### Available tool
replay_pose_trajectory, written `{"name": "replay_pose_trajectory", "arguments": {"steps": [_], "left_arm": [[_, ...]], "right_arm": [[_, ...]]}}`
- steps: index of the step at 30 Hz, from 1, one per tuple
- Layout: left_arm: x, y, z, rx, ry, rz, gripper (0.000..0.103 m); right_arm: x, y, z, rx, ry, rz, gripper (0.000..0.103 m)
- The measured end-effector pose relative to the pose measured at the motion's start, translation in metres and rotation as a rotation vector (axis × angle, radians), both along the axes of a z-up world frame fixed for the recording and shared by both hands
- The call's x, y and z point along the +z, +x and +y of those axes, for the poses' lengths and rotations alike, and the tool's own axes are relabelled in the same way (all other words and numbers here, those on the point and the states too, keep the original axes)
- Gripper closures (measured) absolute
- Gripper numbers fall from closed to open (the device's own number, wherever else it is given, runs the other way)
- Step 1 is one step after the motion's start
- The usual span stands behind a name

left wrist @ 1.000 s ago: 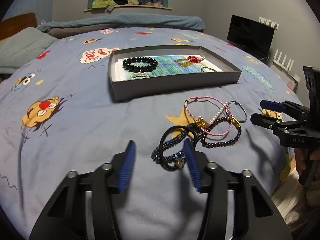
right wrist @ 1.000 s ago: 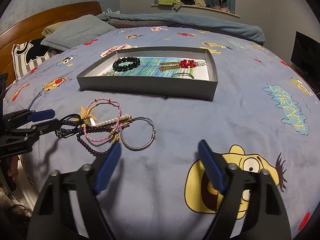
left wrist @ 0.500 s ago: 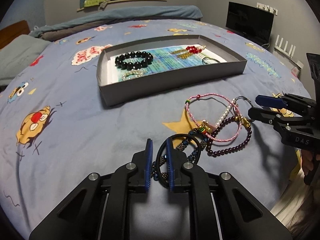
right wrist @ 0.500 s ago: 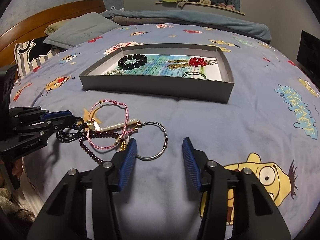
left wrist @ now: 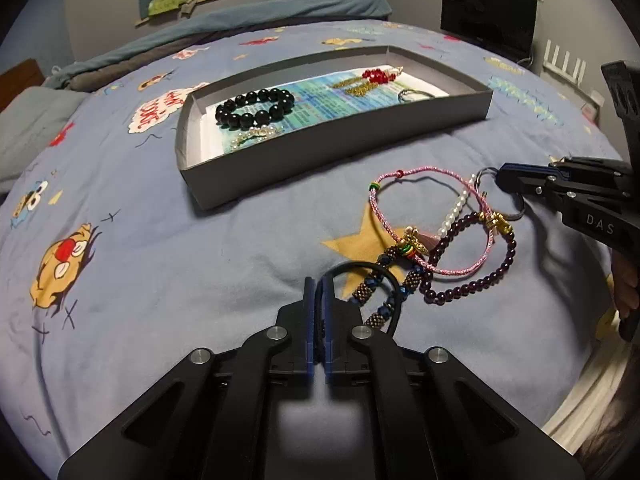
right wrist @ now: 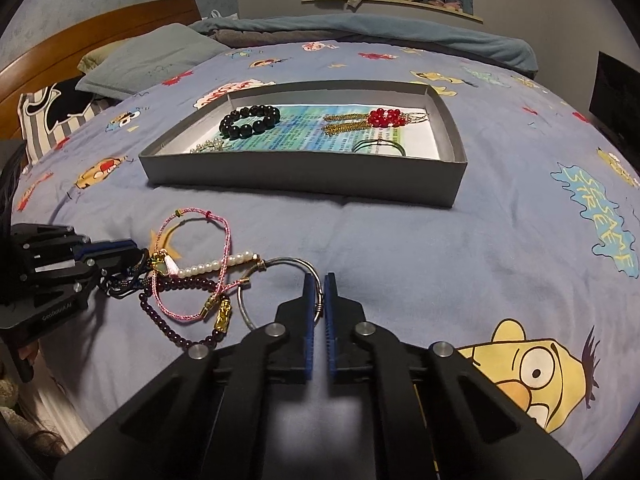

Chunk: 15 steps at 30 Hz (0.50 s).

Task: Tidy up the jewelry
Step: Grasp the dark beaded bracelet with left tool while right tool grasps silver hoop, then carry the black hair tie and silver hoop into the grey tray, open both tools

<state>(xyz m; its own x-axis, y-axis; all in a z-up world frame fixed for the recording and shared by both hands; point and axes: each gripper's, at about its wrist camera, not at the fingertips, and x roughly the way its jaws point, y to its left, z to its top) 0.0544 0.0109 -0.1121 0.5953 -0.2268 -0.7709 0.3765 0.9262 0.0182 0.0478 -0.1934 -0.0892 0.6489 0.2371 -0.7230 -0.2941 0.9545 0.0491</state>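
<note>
Left gripper (left wrist: 319,304) pinches the black cord loop (left wrist: 362,270); right gripper (right wrist: 319,300) clamps the wire bangle (right wrist: 280,280). I judge the bangle stiff and light, the cord limp and tangled with its neighbours.

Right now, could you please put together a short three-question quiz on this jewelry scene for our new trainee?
1. True or false: the left tongs are shut on the black ring bangle.
2. What do the right tongs pinch? A) silver wire bangle B) pink cord bracelet C) purple bead bracelet
3. Fill in: the black bead bracelet lies inside the grey ____.

Key: 1 true. 2 A. 3 tray.
</note>
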Motion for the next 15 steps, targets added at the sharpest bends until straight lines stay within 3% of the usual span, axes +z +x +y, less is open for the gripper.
{"name": "replay_pose_trajectory", "arguments": {"steps": [4,15], "left_arm": [[0.012,-0.003,0.010,0.007,-0.075,-0.013,0.099],[0.053,-0.011,0.021,0.006,-0.115,-0.110,0.099]], "right_arm": [[0.004,-0.003,-0.003,-0.005,0.010,-0.017,0.099],[0.026,-0.001,-0.015,-0.037,0.023,-0.079,0.099]]}}
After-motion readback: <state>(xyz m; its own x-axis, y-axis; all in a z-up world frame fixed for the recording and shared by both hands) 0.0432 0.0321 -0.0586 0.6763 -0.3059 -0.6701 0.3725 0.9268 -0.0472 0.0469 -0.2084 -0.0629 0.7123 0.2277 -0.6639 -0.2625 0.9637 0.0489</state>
